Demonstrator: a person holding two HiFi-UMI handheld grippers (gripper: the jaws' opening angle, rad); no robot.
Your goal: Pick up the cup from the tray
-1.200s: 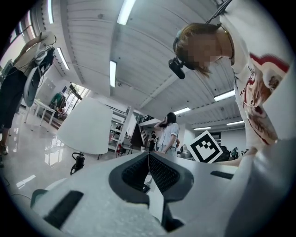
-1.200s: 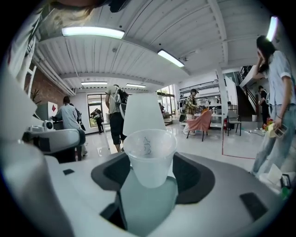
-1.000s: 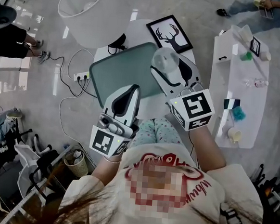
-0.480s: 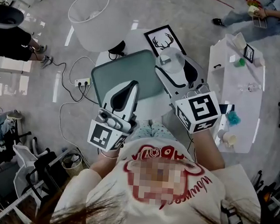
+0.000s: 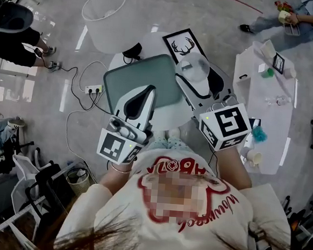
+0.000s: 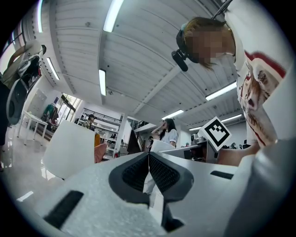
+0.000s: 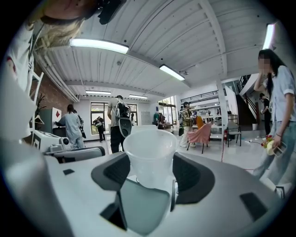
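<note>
A translucent plastic cup (image 5: 196,66) sits upright between the jaws of my right gripper (image 5: 197,72), which is shut on it and held up above the right edge of the grey-green tray (image 5: 123,82). In the right gripper view the cup (image 7: 149,155) fills the gap between the dark pads of the right gripper (image 7: 149,172). My left gripper (image 5: 141,93) hovers over the tray's near edge. Its pads meet with nothing between them, as the left gripper view shows for the left gripper (image 6: 149,169). The tray lies bare on a round white table (image 5: 170,119).
A framed deer picture (image 5: 183,43) lies at the table's far edge. A white lampshade-like drum (image 5: 103,14) stands on the floor beyond, with a power strip and cables (image 5: 92,87) to the left. A long white table (image 5: 265,111) with small items stands at right. People stand around the room.
The right gripper with the cup has drifted a little right and farther from the tray's middle. The left gripper has hardly moved. The head view has shifted slightly.
</note>
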